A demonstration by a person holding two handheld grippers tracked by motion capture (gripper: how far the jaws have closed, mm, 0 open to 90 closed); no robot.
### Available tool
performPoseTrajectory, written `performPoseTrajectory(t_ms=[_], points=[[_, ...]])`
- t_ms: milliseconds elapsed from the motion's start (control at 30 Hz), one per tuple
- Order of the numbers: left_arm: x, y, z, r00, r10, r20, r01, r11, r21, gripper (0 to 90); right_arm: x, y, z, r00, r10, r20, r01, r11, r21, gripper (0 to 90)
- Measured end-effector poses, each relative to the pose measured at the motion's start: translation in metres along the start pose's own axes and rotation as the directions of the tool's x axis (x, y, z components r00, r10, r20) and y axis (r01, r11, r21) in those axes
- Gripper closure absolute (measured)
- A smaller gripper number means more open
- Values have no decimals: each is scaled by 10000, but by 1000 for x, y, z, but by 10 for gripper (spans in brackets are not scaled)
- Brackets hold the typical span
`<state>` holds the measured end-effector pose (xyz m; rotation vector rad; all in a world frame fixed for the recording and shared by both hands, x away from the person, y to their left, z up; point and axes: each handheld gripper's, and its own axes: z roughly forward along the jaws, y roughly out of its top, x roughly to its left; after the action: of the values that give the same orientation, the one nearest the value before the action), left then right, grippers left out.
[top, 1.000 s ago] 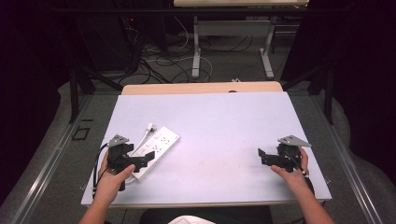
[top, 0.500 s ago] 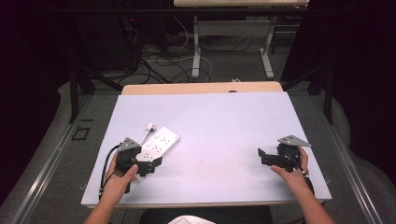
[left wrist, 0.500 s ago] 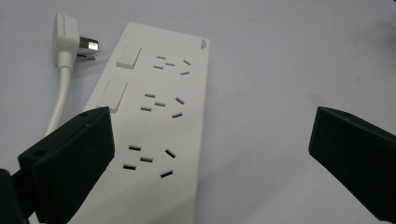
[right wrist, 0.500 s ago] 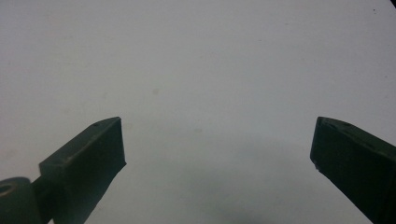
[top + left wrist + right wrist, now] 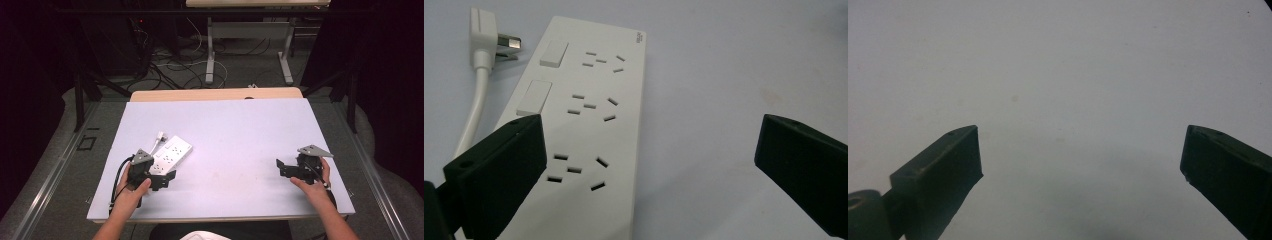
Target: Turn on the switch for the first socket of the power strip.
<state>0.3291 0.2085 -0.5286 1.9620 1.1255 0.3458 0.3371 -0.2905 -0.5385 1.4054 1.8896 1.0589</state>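
From the high view, a white rectangular plastic power strip [image 5: 171, 154] lies flat on the pale lavender table top [image 5: 240, 135], toward its left front, angled away from the person. Its white cord plug [image 5: 160, 136] rests just beside its far end. The left gripper [image 5: 162, 179] sits at the strip's near end; the right gripper [image 5: 281, 166] rests well apart at the table's right front.

In the left gripper view, the strip [image 5: 584, 130] shows three socket groups and two flat rocker switches [image 5: 544, 75]. The jaws stand wide apart, one over the strip's near left edge, holding nothing.

In the right gripper view, the jaws gape wide over bare table [image 5: 1063, 85].
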Motion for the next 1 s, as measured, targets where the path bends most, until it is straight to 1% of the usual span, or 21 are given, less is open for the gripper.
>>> performPoseTrajectory(t_ms=[33, 67, 133, 333, 367, 567, 667, 800, 833, 900, 933, 1000], points=[[1, 0, 0, 10000, 37, 18, -37, 10000, 51, 1, 0, 0, 0, 10000, -7, -8, 7, 10000, 16, 22], [0, 0, 0, 9999, -103, 26, 103, 9999, -39, 1, 0, 0, 0, 10000, -7, -12, 7, 10000, 14, 23], [0, -1, 1, 9998, -186, 7, 186, 9997, -128, 1, 0, 0, 0, 10000, -15, -9, 15, 10000, -1, 23], [2, -2, 1, 10000, -90, -17, 90, 9999, -72, 1, 0, 0, 0, 10000, 19, 29, -19, 10000, 16, 22], [2, -2, 1, 9998, -207, 11, 207, 9997, -97, 1, 0, 0, 0, 10000, 19, 4, -19, 10000, -8, 22], [3, -3, 1, 9999, -130, -32, 129, 9999, -53, 1, 0, 0, 0, 10000, -15, -9, 15, 10000, 16, 23], [2, -3, 2, 9999, -98, -77, 97, 9998, -147, 1, 0, 0, 0, 10000, -10, -14, 10, 10000, 15, 23], [2, -3, 3, 9999, -120, -78, 119, 9998, -149, 1, -1, 0, 0, 10000, 9, -29, -9, 10000, 13, 23], [2, -3, 3, 9998, -196, -35, 195, 9997, -143, 1, 0, 0, 0, 10000, 50, -15, -50, 10000, 14, 22], [2, -3, 3, 9999, -117, -71, 116, 9999, -69, 1, 0, 0, 1, 10000, 31, -14, -31, 10000, 17, 22], [1, -4, 4, 9998, -201, -47, 200, 9997, -132, 1, -1, 0, 1, 10000, 17, -9, -17, 10000, 16, 23], [2, -3, 3, 9999, -109, -56, 108, 9999, -55, 1, -1, 0, 1, 10000, 18, -4, -18, 10000, 17, 23]])
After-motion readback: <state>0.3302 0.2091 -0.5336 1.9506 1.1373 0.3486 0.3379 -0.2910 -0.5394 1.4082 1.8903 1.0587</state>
